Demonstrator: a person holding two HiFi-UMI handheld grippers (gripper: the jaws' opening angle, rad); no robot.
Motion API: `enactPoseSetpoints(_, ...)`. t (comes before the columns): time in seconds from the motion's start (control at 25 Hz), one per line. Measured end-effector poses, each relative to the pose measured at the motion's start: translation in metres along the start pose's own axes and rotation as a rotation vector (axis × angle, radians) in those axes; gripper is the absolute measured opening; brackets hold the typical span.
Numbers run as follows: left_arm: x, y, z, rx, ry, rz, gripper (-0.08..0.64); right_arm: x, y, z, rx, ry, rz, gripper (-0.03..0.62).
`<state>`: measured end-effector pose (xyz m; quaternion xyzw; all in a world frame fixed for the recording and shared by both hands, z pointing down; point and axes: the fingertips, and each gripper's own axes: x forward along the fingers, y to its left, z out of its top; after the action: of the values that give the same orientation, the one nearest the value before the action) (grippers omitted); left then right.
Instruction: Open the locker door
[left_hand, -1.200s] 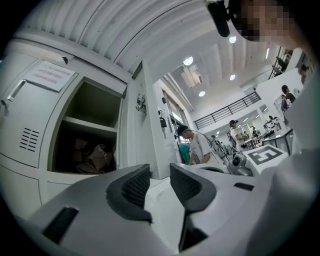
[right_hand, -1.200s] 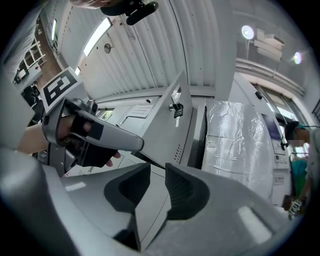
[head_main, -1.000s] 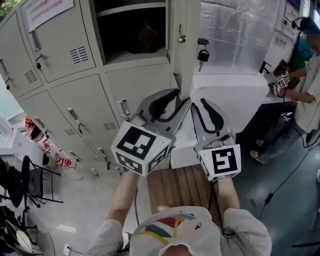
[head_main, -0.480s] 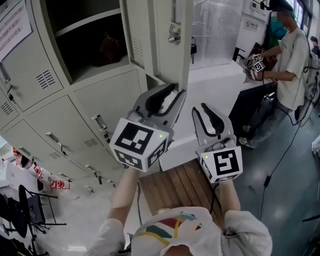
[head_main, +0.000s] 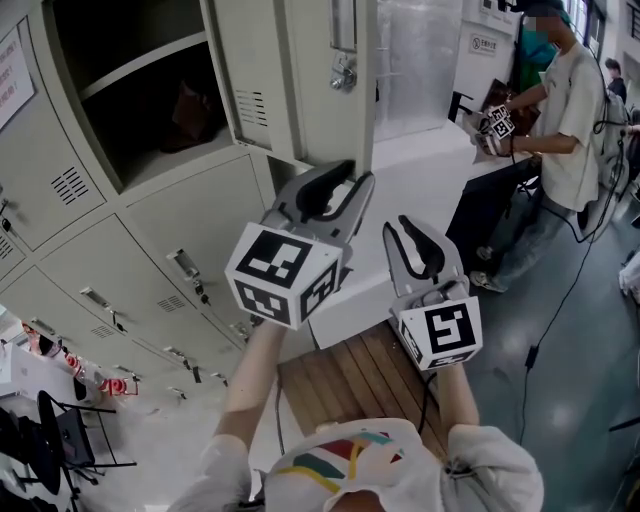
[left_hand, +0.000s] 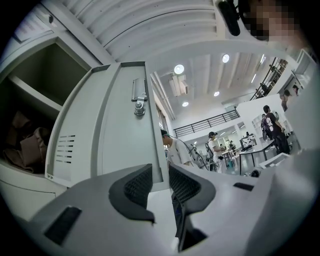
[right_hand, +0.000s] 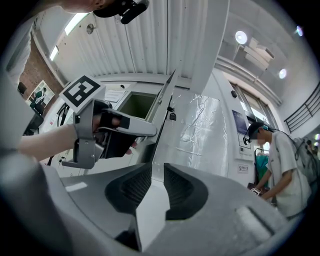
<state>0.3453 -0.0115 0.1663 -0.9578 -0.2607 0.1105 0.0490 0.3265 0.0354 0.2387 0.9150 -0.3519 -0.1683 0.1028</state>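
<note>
Noted at 12 o'clock in the head view: locker door, open and swung well out from the cabinet, with a metal latch near its free edge. At 10 o'clock, the exposed compartment, crossed by a shelf, with a dark bag below that shelf. Below, from 9 to 7 o'clock, closed lockers with handles and vent slots. Left hand-held gripper raised just under the door's lower corner, its marker cube toward the camera. In the left gripper view, jaws standing a narrow gap apart with that lower corner lined up in the gap; door face seen broadside beyond the left jaw, not edge-on between the pads, so no grip on it. Right hand-held gripper just beside the left one at 3 o'clock of it, clear of the door, jaws closing to a narrow gap, no object between the pads, only pale surface beyond. In the right gripper view, the left gripper and the hand holding it visible at 9 o'clock, the door's edge rising at 12 o'clock. White bench behind both grippers. Wooden slatted surface at 6 o'clock. Second person standing at 2 o'clock, well apart, holding another marker-cube device.
</note>
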Motion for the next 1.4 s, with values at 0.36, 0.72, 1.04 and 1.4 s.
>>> enactPoseSetpoints(0.36, 0.002, 0.001, 0.001, -0.018, -0.012, 0.002, 0.112, 0.007, 0.004, -0.012, 0.029, 0.015, 0.03, 0.054)
enactPoseSetpoints(0.72, -0.002, 0.001, 0.0, -0.006, -0.018, 0.021, 0.112, 0.01, 0.017, -0.011, 0.043, 0.003, 0.074, 0.054)
enactPoseSetpoints(1.04, -0.017, 0.003, 0.005, 0.005, -0.038, 0.037, 0.114, 0.011, 0.032, -0.002, 0.044, -0.009, 0.101, 0.054)
enactPoseSetpoints(1.4, -0.044, 0.004, 0.024, 0.02, -0.079, 0.062, 0.117, 0.014, 0.056, 0.018, 0.034, -0.046, 0.16, 0.054)
